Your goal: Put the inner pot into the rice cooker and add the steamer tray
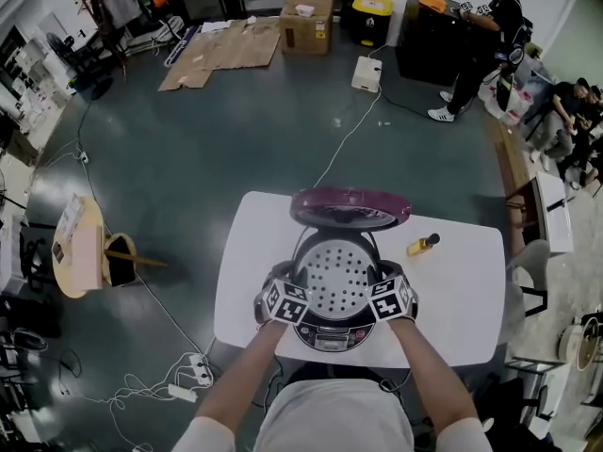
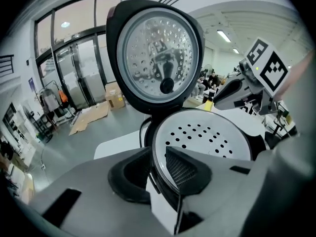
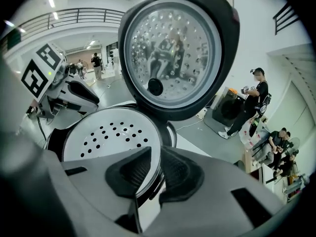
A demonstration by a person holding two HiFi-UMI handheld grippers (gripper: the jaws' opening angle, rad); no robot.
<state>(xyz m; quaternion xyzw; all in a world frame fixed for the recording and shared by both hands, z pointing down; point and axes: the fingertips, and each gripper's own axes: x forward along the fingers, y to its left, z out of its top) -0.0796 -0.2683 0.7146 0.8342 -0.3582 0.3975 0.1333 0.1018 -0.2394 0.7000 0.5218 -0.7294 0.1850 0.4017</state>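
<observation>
One steamer tray lies level in the rice cooker at the table's near edge. The left gripper and right gripper straddle its rim, jaws narrowly parted, seemingly not pinching. Lift both straight off, without snagging the rim.

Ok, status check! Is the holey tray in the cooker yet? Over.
Left tool and right tool straddle steamer tray rim, jaws slightly apart. Tray seated in rice cooker, lid up. Nothing in the way.

A dark grey floor holds flattened cardboard, 1 brown box, trailing cables and 1 white table.
</observation>
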